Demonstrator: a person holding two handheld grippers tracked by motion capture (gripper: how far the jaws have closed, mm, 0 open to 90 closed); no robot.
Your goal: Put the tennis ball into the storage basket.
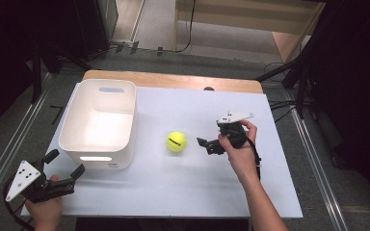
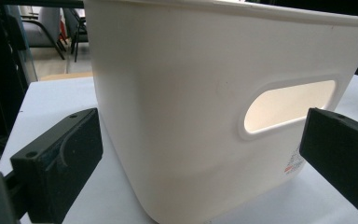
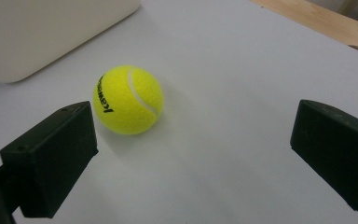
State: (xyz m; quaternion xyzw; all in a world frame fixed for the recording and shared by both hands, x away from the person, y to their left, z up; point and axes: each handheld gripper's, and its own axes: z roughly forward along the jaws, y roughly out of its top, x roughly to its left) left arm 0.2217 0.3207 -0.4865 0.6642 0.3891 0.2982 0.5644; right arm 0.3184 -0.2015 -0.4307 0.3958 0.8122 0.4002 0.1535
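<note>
A yellow tennis ball [image 1: 177, 141] rests on the white table top [image 1: 183, 192], a short way right of a white plastic bin [image 1: 131, 126]. My right gripper [image 1: 208, 146] is open just right of the ball and points toward it. In the right gripper view the ball [image 3: 128, 99] lies ahead, close to the left jaw and not touched, with the right gripper [image 3: 198, 130] empty. My left gripper [image 1: 65, 162] is open at the table's near left corner, facing the bin's near wall. The left gripper view has the bin [image 2: 205, 93] and its handle slot [image 2: 286, 109] close ahead of the left gripper [image 2: 200, 135].
The bin looks empty inside. A wooden strip [image 1: 173, 79] runs along the table's far edge. Metal rails [image 1: 9, 144] and dark stands flank the table, and cables [image 1: 282, 103] lie on the floor at the right.
</note>
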